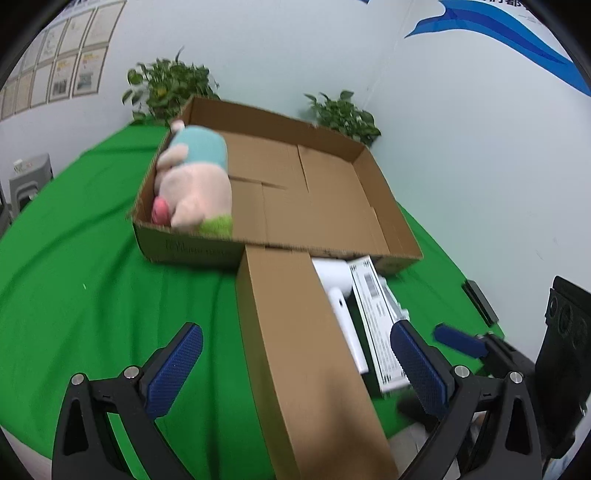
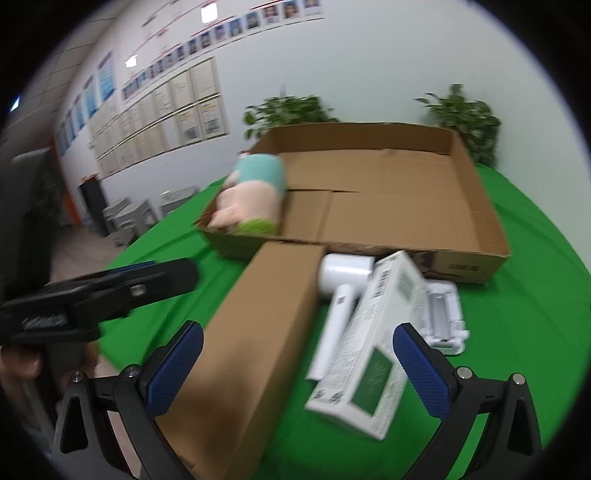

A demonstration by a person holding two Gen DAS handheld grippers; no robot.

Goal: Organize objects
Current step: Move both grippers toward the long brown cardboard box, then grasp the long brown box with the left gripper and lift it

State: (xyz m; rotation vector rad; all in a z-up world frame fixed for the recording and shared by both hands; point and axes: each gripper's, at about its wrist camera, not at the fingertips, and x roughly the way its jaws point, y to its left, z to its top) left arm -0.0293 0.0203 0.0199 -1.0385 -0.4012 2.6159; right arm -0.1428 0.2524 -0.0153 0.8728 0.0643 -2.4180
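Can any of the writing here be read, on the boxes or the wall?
None can be read.
Open cardboard tray: dark print on the front wall, blurred.
White and green carton: barcode and fine print, blurred.
Wall posters: too small.
Blue wall sign: characters cut off, unreadable.

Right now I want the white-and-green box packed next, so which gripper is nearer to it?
Right. The right gripper is open with the white-and-green box lying between its fingers. The left gripper straddles the long brown carton beside it.
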